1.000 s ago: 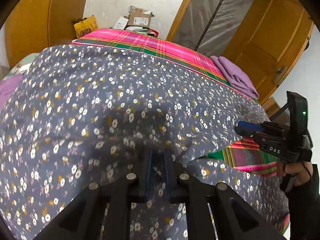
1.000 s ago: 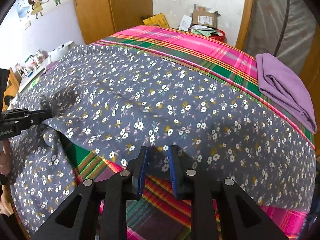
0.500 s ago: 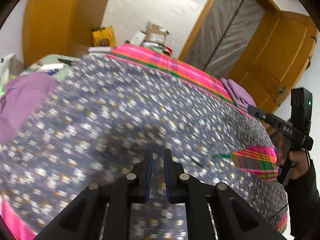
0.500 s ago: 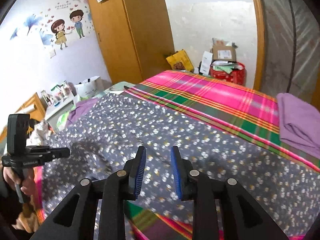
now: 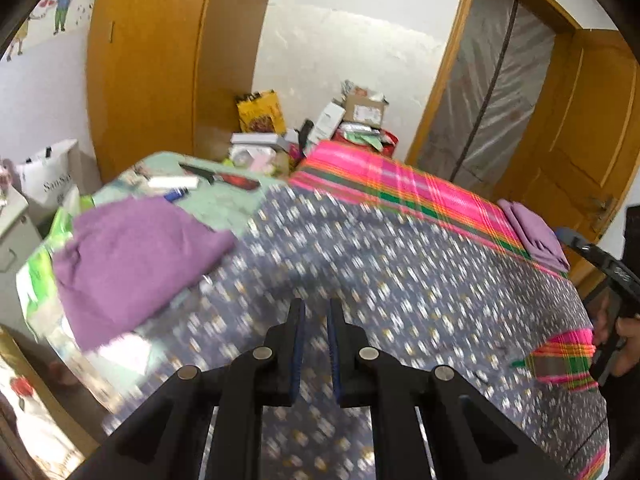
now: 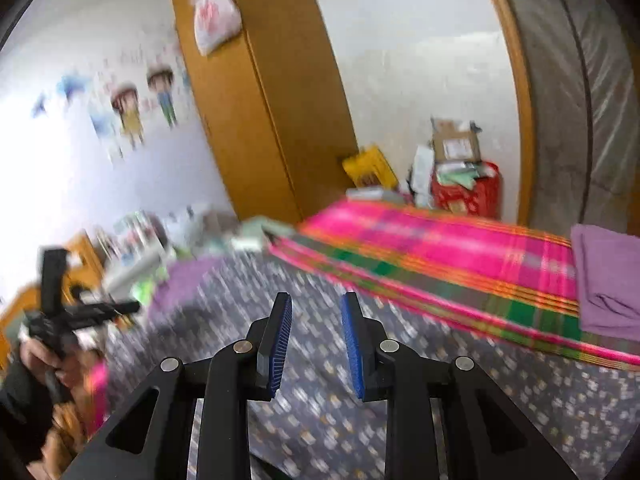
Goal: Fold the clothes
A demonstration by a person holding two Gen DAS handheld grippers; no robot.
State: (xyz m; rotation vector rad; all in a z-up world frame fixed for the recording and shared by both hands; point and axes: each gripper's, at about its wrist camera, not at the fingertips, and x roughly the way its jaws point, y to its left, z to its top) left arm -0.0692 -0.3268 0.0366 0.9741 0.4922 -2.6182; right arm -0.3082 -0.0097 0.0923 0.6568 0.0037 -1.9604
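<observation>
- Left wrist view: the left gripper [image 5: 316, 320] hangs above the floral garment [image 5: 400, 292], its blue-padded jaws parted by a narrow gap with nothing between them and nothing touching the pads
- The floral garment, grey with small white flowers, lies spread over most of the bed [image 5: 400, 184], from the near edge up to the bare pink plaid strip along the far edge; it is motion-blurred
- A patch of pink plaid shows through at the near right corner, where the garment leaves the bedcover uncovered
- A folded lilac cloth [image 5: 536, 236] sits at the bed's right edge, apart from the garment; a purple towel [image 5: 132, 264] lies off the left edge on a cluttered side surface
- At the far right the right gripper [image 5: 564, 236] juts in, a hand [image 5: 626, 340] on its grip
- Right wrist view: the right gripper [image 6: 316, 340] is released, jaws a clear gap apart after just opening, empty, the garment [image 6: 440, 392] lying below them
- The folded lilac cloth [image 6: 608, 280] rests on the plaid strip at the right edge
- At the left the left gripper [image 6: 134, 306] appears, blurred, level over the garment's left edge; from here I cannot tell its jaws
</observation>
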